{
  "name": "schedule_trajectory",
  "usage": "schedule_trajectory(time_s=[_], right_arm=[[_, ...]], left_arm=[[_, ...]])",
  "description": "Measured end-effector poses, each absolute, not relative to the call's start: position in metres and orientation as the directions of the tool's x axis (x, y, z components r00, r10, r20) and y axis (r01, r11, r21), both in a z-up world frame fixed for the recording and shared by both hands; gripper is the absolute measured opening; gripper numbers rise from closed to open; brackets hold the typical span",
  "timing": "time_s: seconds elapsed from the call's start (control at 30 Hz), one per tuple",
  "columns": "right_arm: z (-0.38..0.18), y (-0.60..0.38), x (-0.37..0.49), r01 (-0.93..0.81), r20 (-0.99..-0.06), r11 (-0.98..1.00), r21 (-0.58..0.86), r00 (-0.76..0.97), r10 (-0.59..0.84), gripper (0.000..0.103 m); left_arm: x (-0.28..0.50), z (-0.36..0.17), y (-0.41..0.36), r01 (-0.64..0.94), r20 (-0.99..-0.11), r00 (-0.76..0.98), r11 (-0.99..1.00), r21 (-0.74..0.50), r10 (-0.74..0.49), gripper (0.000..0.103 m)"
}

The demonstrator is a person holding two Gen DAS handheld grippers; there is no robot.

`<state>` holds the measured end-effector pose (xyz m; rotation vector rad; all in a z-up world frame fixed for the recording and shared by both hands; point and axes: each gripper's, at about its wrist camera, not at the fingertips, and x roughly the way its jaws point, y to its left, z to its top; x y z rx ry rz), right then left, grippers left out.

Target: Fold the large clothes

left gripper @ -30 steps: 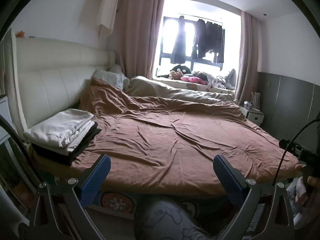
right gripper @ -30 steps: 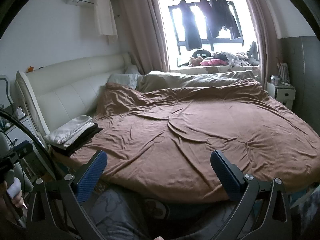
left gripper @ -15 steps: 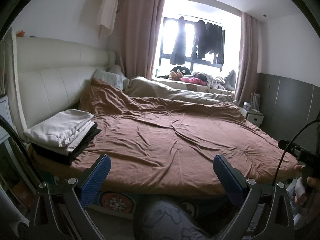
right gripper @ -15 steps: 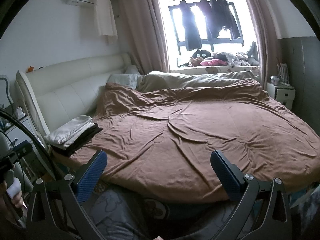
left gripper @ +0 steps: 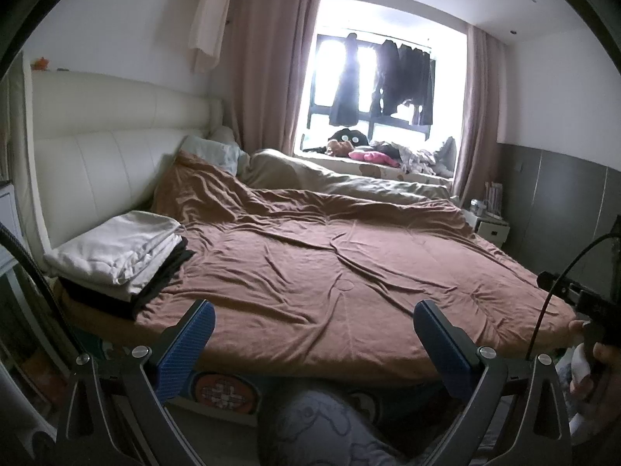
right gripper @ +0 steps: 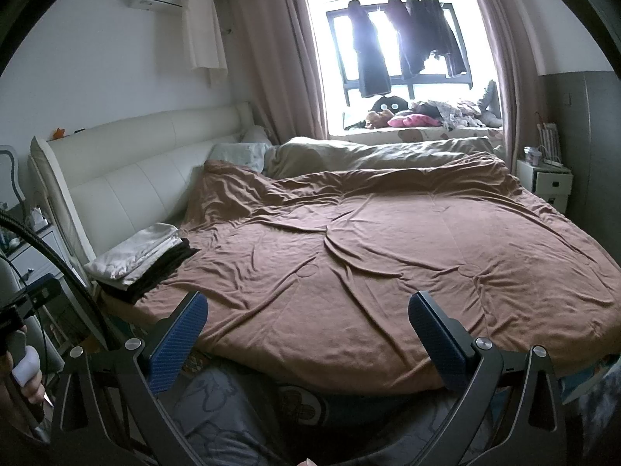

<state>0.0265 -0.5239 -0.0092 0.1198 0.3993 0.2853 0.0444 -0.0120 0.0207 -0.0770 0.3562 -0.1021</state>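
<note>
Honestly nothing's budged over the last second: my left gripper (left gripper: pixel 312 334) and right gripper (right gripper: pixel 306 328) both hang wide open and empty, folded stack (left gripper: pixel 116 252) sitting ahead-left on the brown duvet (left gripper: pixel 330 272), so either done or between garments.

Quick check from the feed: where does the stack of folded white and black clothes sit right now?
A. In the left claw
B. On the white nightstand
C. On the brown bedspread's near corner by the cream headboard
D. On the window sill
C: the stack of folded white and black clothes rests on the brown bedspread beside the cream padded headboard; both claws are open and empty.
</note>
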Motion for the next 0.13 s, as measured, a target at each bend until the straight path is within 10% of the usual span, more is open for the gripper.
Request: schedule_trajectory(time_s=[0.13], right_arm=[[-0.0092,-0.5239,0.0265,-0.25,-0.365,0.953,0.17,0.882,0.296,0.103]], left_arm=[[0.0445,0.021,-0.0106,0.086,-0.343,0.932,0.992,-0.093,-0.113,0.103]])
